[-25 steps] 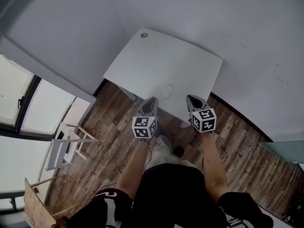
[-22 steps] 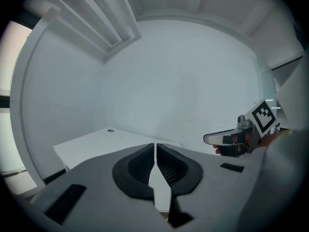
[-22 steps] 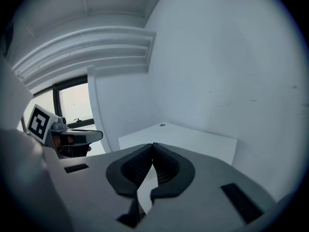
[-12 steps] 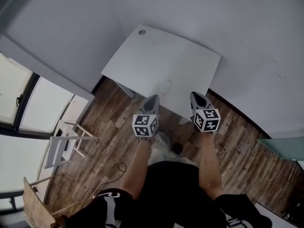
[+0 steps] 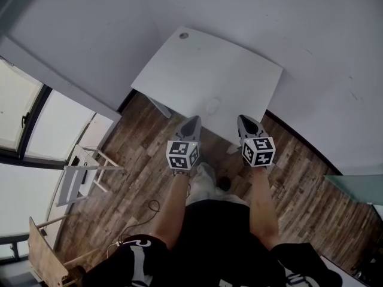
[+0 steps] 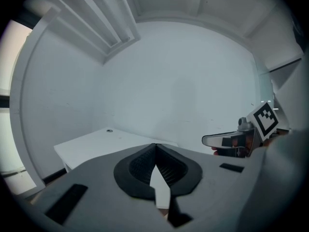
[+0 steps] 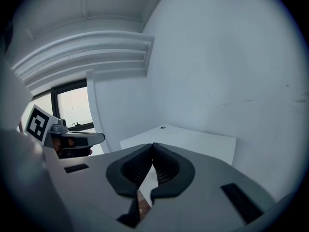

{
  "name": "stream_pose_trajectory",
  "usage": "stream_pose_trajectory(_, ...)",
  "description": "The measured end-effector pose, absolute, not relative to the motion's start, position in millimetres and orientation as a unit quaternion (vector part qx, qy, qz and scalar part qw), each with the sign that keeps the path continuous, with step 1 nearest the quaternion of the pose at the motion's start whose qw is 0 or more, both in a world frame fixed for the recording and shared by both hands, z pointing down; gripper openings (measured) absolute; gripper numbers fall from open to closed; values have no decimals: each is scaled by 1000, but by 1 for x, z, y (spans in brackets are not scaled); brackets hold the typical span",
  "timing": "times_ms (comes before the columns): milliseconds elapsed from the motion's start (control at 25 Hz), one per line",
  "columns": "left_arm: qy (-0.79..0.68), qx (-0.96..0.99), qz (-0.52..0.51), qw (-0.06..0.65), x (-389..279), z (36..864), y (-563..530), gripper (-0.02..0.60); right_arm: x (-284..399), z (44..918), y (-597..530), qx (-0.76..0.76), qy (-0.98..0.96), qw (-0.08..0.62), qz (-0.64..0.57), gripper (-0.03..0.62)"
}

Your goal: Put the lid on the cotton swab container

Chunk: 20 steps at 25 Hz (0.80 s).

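Left gripper [image 5: 192,121], right gripper [image 5: 243,120]: both being held shut, empty, barely shifted since a second ago. Cotton swab container [image 5: 212,107]: being left faintly visible near white table [image 5: 239,64] front edge. Wood floor [image 5: 143,154], grey walls [image 5: 90,28].

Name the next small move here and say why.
Probably ease both tools forward over the table, opening them: the left tool and right tool are shut and empty at its near edge, and a faint clear round item lies ahead between them.
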<state>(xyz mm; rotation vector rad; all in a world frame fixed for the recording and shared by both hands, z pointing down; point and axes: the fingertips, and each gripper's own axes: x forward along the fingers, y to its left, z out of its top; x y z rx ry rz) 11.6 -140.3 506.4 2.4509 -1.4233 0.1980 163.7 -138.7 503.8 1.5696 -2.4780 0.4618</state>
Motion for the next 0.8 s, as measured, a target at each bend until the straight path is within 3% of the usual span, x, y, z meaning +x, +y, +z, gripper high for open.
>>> stream_pose_trajectory(800, -486, 858, 87, 144, -2, 510, -144, 25, 161, 502, -151, 526, -831, 89, 160, 14)
